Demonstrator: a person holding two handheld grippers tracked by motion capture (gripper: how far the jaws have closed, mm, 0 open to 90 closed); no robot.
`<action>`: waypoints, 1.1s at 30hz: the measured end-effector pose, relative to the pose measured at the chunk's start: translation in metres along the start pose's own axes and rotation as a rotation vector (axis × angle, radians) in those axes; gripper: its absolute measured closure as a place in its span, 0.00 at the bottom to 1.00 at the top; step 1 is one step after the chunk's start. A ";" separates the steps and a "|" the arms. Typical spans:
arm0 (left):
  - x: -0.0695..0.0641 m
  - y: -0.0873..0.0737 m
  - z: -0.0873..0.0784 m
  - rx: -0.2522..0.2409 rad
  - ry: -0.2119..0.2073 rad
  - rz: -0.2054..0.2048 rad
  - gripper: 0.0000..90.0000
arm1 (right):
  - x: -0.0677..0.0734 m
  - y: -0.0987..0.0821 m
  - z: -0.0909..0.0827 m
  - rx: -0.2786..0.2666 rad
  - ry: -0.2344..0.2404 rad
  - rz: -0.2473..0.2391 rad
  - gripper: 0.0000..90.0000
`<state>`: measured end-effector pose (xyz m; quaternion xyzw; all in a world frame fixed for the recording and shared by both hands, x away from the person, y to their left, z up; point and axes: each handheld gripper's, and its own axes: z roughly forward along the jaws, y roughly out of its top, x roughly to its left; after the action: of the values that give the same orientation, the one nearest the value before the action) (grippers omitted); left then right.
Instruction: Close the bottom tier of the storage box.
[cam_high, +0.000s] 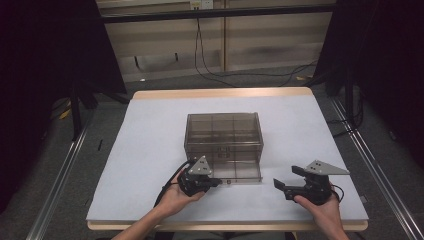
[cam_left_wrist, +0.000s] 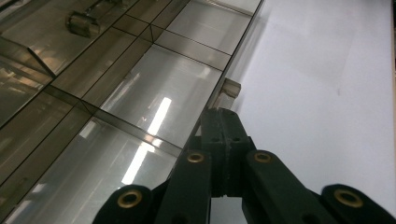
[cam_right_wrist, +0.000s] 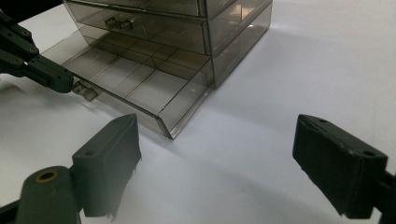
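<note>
- A smoky clear drawer cabinet (cam_high: 223, 137) stood mid-table (cam_high: 150, 130), its bottom drawer (cam_right_wrist: 135, 88) pulled out toward the person.
- The left tool (cam_high: 216, 183) was clamped on the drawer's small handle (cam_right_wrist: 85, 90).
- The right tool (cam_high: 286, 182) hovered near the table's front edge, jaws spread wide and empty.

White table (cam_high: 150, 140), smoky drawer box (cam_high: 223, 131)

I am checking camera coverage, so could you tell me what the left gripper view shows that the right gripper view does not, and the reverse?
Left gripper view alone: the left gripper's own jaws closed together, right beside the drawer handle.

Right gripper view alone: the right gripper with its jaws wide apart over bare table, and the clear drawer cabinet with an upper shut drawer.

Both: the pulled-out bottom drawer, with its dividers.
</note>
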<state>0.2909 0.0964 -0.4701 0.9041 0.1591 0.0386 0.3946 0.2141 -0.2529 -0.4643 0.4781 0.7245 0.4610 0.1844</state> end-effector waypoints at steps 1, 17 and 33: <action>-0.001 -0.001 0.002 -0.022 0.001 -0.004 1.00 | 0.000 0.000 0.000 0.000 0.001 -0.001 0.16; 0.002 0.000 0.001 -0.002 0.001 -0.010 1.00 | -0.001 0.000 0.001 0.002 0.001 -0.001 0.16; 0.005 0.004 0.001 -0.006 0.012 -0.020 1.00 | -0.001 0.000 0.000 0.004 0.000 0.002 0.16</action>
<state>0.2964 0.0947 -0.4686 0.9011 0.1707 0.0405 0.3966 0.2148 -0.2536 -0.4644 0.4791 0.7248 0.4601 0.1828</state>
